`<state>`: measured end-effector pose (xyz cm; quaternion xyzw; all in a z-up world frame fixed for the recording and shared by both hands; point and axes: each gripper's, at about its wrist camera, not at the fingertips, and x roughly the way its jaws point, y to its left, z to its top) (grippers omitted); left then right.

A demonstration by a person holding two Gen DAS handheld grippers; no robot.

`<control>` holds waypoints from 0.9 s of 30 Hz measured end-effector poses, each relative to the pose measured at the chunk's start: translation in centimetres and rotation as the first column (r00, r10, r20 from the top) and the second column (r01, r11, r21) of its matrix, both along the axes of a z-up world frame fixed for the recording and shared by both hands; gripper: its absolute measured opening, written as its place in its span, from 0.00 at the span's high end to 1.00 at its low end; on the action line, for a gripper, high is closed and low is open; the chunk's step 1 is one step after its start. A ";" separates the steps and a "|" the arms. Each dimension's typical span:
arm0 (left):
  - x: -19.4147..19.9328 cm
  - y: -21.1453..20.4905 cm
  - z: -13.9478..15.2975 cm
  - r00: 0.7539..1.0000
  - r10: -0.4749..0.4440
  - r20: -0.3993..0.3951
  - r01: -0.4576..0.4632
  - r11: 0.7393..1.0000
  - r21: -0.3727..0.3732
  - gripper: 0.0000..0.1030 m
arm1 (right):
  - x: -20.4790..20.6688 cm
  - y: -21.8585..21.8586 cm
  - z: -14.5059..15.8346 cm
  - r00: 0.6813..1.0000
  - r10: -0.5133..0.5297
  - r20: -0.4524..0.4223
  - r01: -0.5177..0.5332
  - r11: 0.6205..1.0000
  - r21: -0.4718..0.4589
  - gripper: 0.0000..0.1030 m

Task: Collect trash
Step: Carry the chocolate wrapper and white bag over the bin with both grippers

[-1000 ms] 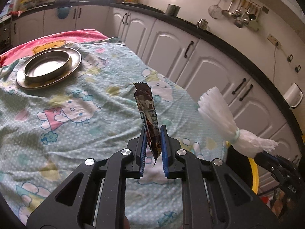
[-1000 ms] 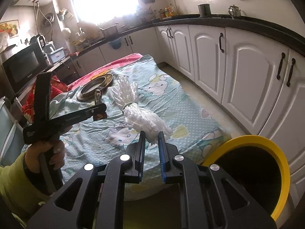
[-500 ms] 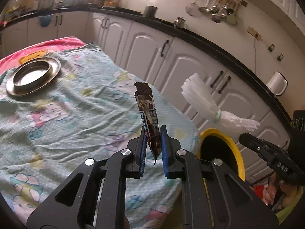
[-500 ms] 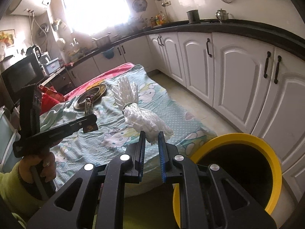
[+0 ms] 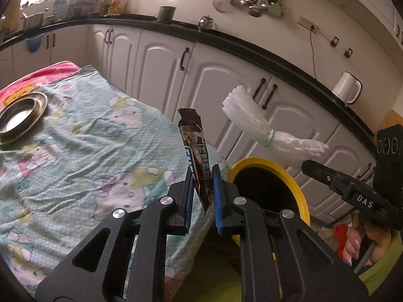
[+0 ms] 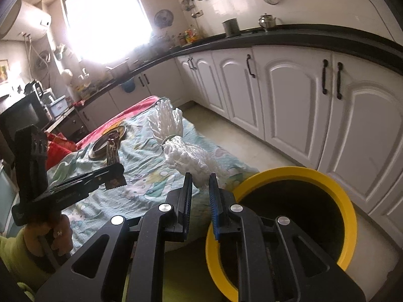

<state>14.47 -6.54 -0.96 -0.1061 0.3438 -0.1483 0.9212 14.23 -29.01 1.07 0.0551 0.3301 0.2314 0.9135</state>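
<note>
My left gripper (image 5: 201, 178) is shut on a brown candy wrapper (image 5: 195, 141), held upright over the table's right edge, next to the yellow-rimmed bin (image 5: 289, 178). My right gripper (image 6: 200, 183) is shut on a white plastic bundle (image 6: 186, 153) tied with a green band, held just left of the bin (image 6: 335, 183). The bundle (image 5: 252, 123) also shows in the left wrist view, above the bin's far rim. The left gripper (image 6: 115, 173) with the wrapper (image 6: 113, 151) shows in the right wrist view.
A table with a cartoon-print cloth (image 5: 88, 146) carries a metal plate (image 5: 20, 118). White kitchen cabinets (image 6: 289, 93) under a black counter (image 5: 277, 58) run behind the bin. The bin stands on the tiled floor (image 6: 252, 141).
Both grippers have moved right, off the table toward the bin, each still holding its item. The bin now fills more of both views.
</note>
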 end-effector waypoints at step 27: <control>0.0 -10.9 -2.3 0.971 -0.238 -0.037 0.241 0.966 0.096 0.91 | -1.5 -9.3 -3.7 0.970 -0.238 -0.037 0.236 0.970 -0.061 0.87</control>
